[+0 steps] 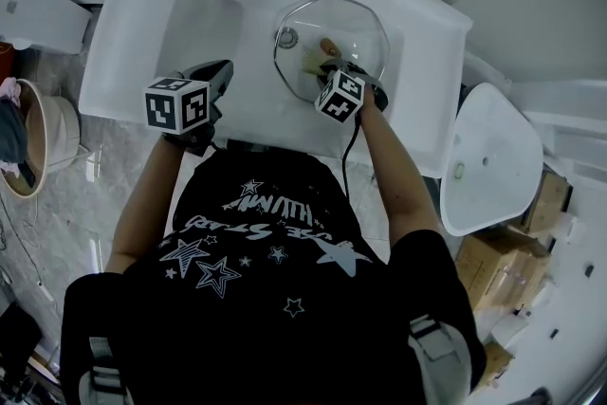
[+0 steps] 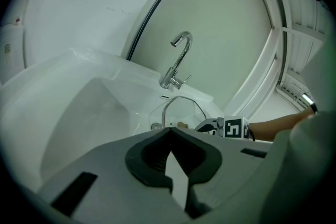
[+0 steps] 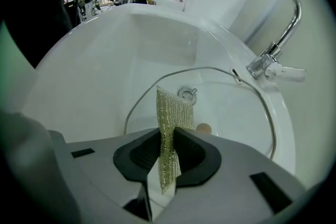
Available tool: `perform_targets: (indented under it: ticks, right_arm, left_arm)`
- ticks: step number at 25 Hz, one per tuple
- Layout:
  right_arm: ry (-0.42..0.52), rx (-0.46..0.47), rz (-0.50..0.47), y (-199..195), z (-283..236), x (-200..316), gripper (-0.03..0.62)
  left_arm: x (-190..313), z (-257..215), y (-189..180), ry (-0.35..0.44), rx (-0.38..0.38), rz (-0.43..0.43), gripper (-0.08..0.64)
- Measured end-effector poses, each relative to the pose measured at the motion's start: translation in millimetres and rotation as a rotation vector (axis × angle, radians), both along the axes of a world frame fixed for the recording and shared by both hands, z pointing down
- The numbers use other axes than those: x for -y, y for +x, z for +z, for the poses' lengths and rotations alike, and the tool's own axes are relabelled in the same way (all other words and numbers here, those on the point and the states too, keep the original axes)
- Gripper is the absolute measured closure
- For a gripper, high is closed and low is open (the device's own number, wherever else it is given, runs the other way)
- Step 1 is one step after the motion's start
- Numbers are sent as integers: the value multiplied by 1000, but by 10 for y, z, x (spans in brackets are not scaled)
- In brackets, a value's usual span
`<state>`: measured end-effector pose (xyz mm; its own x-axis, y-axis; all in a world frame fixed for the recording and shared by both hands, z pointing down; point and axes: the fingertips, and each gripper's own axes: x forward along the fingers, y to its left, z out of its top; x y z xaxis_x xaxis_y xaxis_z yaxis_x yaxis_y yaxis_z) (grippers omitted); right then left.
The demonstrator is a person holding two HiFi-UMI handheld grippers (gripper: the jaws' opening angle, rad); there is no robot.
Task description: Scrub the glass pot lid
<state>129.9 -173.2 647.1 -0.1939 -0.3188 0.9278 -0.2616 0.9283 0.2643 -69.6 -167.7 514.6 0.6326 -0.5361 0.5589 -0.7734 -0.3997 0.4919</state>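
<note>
Gold-green mesh is what my right gripper [image 3: 168,139] carries: its 2 jaws are clamped tight on a scouring cloth [image 3: 170,110], which sticks out ahead of them over the glass pot lid [image 3: 231,113]. The lid lies in the white sink [image 3: 105,76] below the chrome faucet [image 3: 278,13], knob [image 3: 203,128] up, with the drain [image 3: 187,94] showing through the glass. I can't tell whether the cloth's free end touches the glass. My left gripper [image 2: 169,155] has its jaws pressed together with nothing between them. It hangs over the sink's near-left edge, well apart from the lid.

I judge this to be the scrubbing step itself, at its start or mid-stroke. For the next move I'd press the cloth flat onto the glass beside the knob and sweep round it toward the metal rim. Nothing pins the lid, so it may slide or rock under pressure. Bringing the left gripper across to steady the rim would help.
</note>
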Motion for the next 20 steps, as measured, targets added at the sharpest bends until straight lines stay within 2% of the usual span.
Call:
perform_targets:
  ticks: [13,20]
  right_arm:
    - [-112,-1,-23,-53,135,-425,514]
    - [-220,14,-58,-114,115,-587,514]
  left_arm:
    - [-186,38,24,-12,-3,11,552]
    - [-202,44,37,-17,-4,15,552]
